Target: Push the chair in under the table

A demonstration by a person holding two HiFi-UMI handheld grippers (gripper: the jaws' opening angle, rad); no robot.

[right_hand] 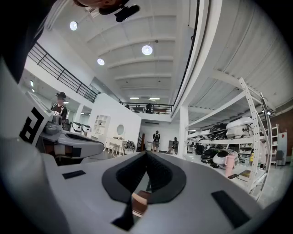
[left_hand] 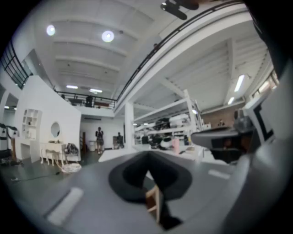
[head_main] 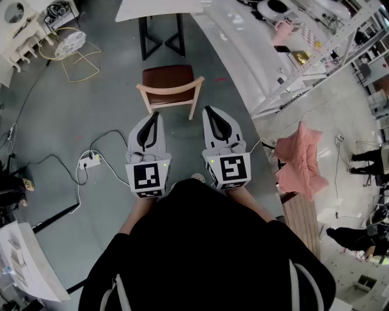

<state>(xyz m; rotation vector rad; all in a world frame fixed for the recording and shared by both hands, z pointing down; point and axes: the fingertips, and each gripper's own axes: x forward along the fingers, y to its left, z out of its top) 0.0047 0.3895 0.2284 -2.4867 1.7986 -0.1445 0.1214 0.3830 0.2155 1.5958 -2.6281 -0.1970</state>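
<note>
Well — floor: grey and wide, filling most of the head view.
Bench: white top on black legs, at the far edge of the head view.
Chair: pale wood frame with a brown seat. It stands on the floor just short of the bench, not under it, backrest toward the tongs.
Left tongs: fully closed, holding nothing — tips near the chair's left rear corner.
Right tongs: likewise closed and empty, tips near the chair's right rear corner, side by side with the left pair.
Power strip: white, on the floor left of the left tongs.
</note>
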